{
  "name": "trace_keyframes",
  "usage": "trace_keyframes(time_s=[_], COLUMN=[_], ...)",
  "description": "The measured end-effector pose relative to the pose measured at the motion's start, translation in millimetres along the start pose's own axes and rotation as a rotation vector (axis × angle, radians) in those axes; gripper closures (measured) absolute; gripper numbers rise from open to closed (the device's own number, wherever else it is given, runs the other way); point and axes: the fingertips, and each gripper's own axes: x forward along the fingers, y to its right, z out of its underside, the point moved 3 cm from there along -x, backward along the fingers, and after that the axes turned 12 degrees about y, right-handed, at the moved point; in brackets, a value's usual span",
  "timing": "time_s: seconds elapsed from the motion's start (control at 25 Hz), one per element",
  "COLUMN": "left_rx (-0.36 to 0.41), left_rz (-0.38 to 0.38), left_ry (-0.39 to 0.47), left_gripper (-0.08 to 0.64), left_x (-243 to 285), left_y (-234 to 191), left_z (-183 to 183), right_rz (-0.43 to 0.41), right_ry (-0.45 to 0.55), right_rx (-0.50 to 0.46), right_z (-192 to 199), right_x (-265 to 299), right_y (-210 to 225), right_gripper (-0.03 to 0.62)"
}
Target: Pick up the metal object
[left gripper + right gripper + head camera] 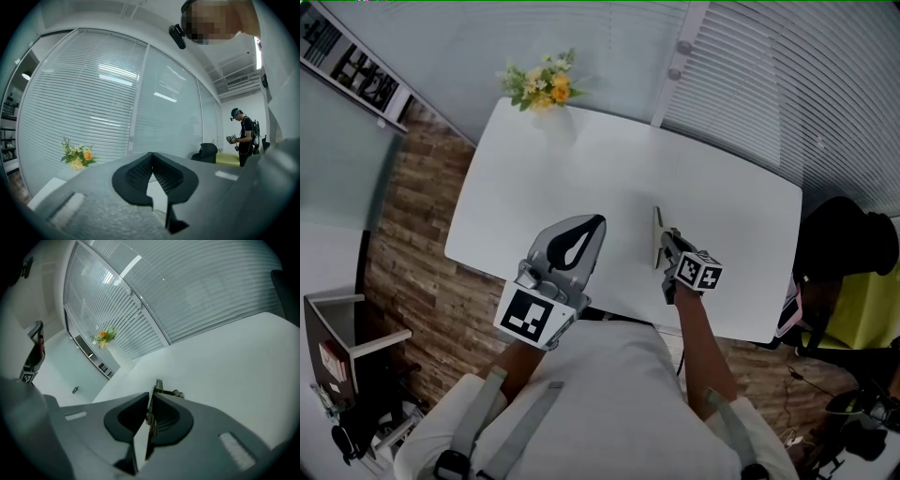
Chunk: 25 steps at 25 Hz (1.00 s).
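The metal object (658, 234) is a thin flat plate standing on edge near the front of the white table (581, 159). My right gripper (668, 247) is shut on it. In the right gripper view the plate (156, 386) runs edge-on between the two jaws of that gripper (150, 416) and sticks out past their tips, with a small fitting on its far end. My left gripper (596, 225) is held up over the table's front left part. In the left gripper view its jaws (150, 157) meet at the tips with nothing between them.
A vase of yellow flowers (546, 86) stands at the table's far edge. A black chair (848, 234) is off the table's right end and a low shelf (337, 347) stands on the floor at the left. A person (244, 136) stands in the background.
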Motion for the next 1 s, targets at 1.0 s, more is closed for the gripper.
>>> trace_keyframes(time_s=[1.0], left_rx=[-0.001], left_rz=[0.071], left_ry=[0.017], left_gripper=[0.558], left_x=[12], left_y=[26], left_z=[-2], right_rz=[-0.14], right_ry=[0.293], right_rx=[-0.22], right_z=[-137], right_x=[-93], right_y=[-103], right_gripper=[0.568])
